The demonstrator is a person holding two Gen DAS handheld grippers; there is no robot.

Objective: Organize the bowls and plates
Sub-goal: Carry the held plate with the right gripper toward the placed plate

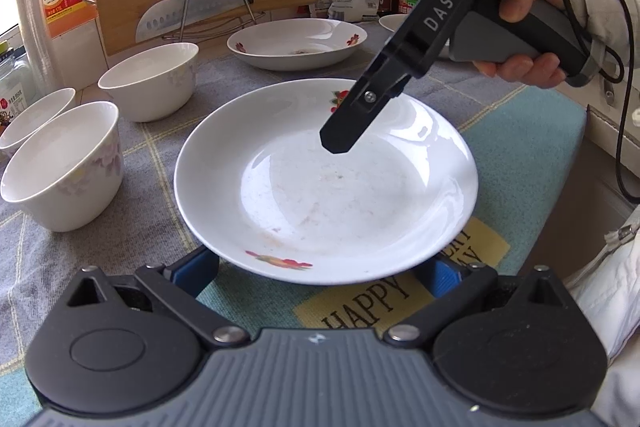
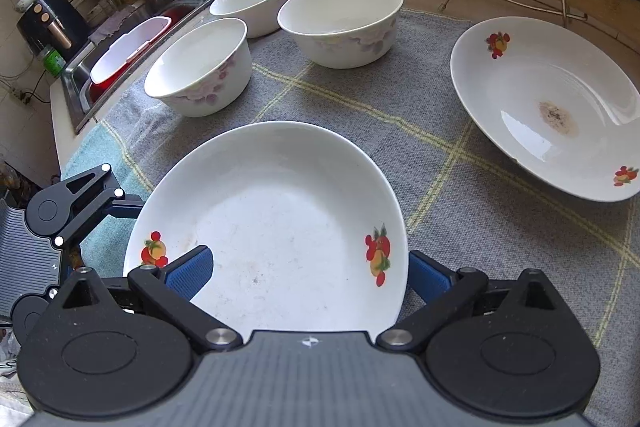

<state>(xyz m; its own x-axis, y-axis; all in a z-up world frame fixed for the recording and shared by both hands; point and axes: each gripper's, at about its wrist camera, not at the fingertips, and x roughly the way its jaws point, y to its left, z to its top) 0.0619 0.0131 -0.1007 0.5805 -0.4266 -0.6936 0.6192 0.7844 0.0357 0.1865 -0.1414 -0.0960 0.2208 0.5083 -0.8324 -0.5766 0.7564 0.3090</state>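
While both grippers flank near plate (image 2: 280, 227) | right gripper (image 2: 308, 267) spread astride rim, left gripper (image 1: 320, 273) spread, nothing pinched | next: clamp rim, stack onto far plate (image 2: 552, 107).

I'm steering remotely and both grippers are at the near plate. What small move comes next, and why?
Probably close the right gripper on the near plate at its rim. Its open jaws already straddle that edge, one blue pad over the plate, the other outside it. The left gripper sits open below the opposite rim. The second plate lies flat on the grey mat, likely the stacking target.
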